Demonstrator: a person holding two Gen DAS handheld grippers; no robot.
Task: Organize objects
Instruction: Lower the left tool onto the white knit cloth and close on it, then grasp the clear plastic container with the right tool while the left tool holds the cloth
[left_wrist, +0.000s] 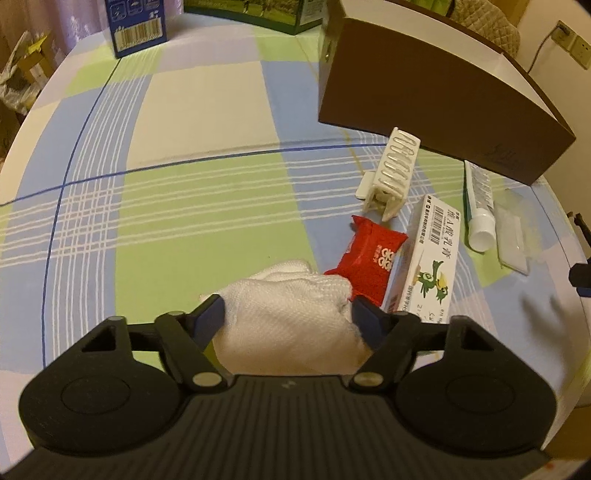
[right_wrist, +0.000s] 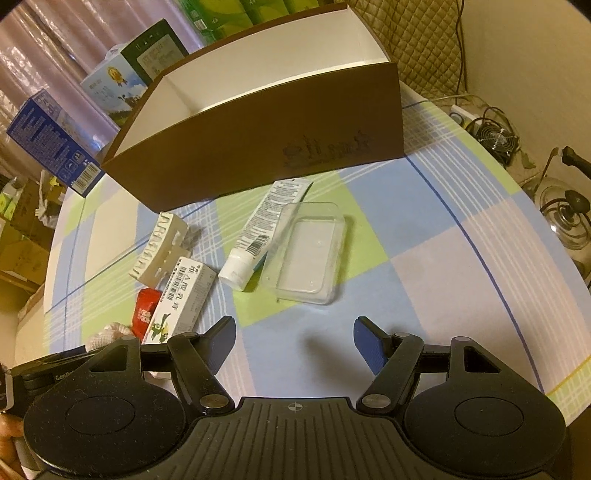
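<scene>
Left gripper (left_wrist: 287, 318) spread wide around a crumpled white mesh cloth (left_wrist: 291, 317), black fingers (left_wrist: 208, 317) at either flank of it; whether pressing it, cannot tell. Just right of the cloth, a red foil snack packet (left_wrist: 369, 264), touching a white ointment carton with a green duck print (left_wrist: 430, 258). Beyond the packet, toward the large brown open-topped cardboard box (left_wrist: 436, 103), a cream plastic comb-toothed clip (left_wrist: 388, 177). Right of the carton, a white squeeze tube with a white cap (left_wrist: 478, 203), cap pointing away from the box, then a clear plastic shallow tray (right_wrist: 306, 254) just beside the tube. All on a checked blue, green and white tablecloth (left_wrist: 207, 110). Right gripper (right_wrist: 294, 339) wide open, empty, hovering near the tray on the side away from the box.
</scene>
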